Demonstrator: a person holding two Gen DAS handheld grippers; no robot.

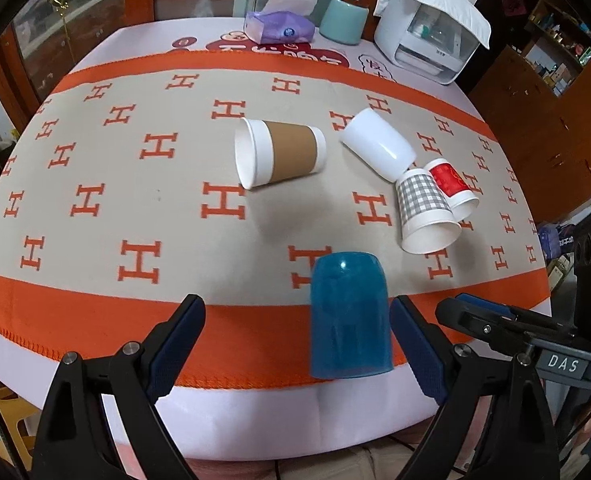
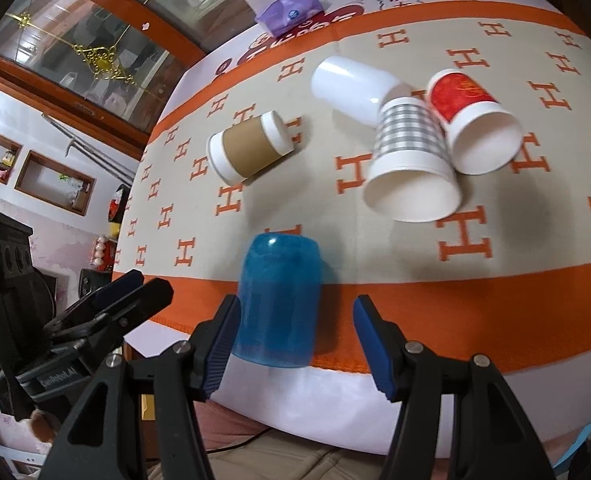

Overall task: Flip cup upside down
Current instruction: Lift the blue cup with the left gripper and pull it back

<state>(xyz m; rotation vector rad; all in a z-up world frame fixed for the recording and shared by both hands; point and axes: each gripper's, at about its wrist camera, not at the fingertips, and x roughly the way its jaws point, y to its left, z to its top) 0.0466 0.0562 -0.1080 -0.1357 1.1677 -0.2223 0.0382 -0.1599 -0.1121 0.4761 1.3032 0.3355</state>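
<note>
A translucent blue cup (image 1: 349,316) stands upside down, base up, at the table's front edge; it also shows in the right wrist view (image 2: 277,300). My left gripper (image 1: 297,336) is open, the cup between its fingers nearer the right one, untouched. My right gripper (image 2: 295,332) is open too, its left finger close beside the cup. A brown-sleeved paper cup (image 1: 279,152), a white cup (image 1: 377,148), a grey checked cup (image 1: 425,210) and a red cup (image 1: 453,184) lie on their sides farther back.
An orange-and-beige H-pattern cloth (image 1: 135,184) covers the table. At the back stand a purple tissue pack (image 1: 277,26), a teal canister (image 1: 343,18) and a white appliance (image 1: 431,28). A glass cabinet stands behind. The other gripper (image 1: 507,320) shows at right.
</note>
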